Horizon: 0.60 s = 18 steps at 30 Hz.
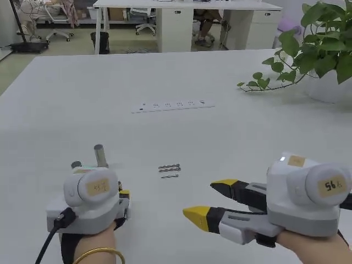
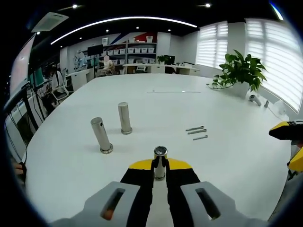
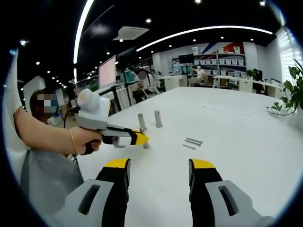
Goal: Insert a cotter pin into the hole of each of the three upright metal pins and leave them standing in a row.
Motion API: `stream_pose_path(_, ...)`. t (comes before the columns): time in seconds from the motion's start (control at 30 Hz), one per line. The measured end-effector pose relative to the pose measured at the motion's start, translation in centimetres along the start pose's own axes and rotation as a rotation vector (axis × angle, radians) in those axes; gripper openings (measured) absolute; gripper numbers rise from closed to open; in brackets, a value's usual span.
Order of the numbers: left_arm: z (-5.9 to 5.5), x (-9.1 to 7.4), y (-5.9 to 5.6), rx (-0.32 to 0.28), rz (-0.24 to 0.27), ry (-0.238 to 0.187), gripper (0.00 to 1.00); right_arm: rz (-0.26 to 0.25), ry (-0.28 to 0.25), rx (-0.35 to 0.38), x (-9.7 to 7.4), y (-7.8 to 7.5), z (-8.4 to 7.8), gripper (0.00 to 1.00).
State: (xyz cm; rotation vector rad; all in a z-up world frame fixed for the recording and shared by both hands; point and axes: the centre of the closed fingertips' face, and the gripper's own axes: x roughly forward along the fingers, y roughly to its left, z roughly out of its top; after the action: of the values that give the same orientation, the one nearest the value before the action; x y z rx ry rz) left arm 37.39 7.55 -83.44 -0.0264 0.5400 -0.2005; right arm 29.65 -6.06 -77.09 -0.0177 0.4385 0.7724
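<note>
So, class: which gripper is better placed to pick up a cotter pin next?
The right gripper: open, empty, near the cotter pins; the left gripper is shut on a metal pin.

1. A tan oval sticker (image 1: pixel 328 186) sits on the rounded back of the white-and-grey right gripper (image 1: pixel 199 199). It carries dark handwritten digits that read "561" as they lie in the head view. They are tilted, so they could equally be "195" seen upside down.
2. A smaller tan square sticker (image 1: pixel 296 161) is on top of that same gripper, and I can make out no writing on it.
3. A tan sticker (image 1: pixel 98 187) on the rounded back of the white-and-grey left gripper (image 2: pixel 160 166) bears faint orange marks, too pale to read.
4. The long white power strip (image 1: pixel 172 105) on the table has small dark marks, too tiny to read.
</note>
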Motion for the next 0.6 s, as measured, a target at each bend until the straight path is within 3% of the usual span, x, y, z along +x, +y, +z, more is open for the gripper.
stream_pose_path(0.27,-0.26,0.34,0.02,0.0,-0.007,0.015,0.09,-0.001,0.006,0.007,0.14,-0.12,-0.21,0.51)
stream_pose_path(0.47,-0.5,0.36,0.2,0.026,-0.016,0.026,0.15,-0.001,0.007,0.01,0.17,-0.21,-0.17,0.51)
stream_pose_path(0.6,0.2,0.23,0.26,0.102,-0.045,-0.004,0.2,0.006,0.013,0.018,0.34,-0.35,-0.07,0.51)
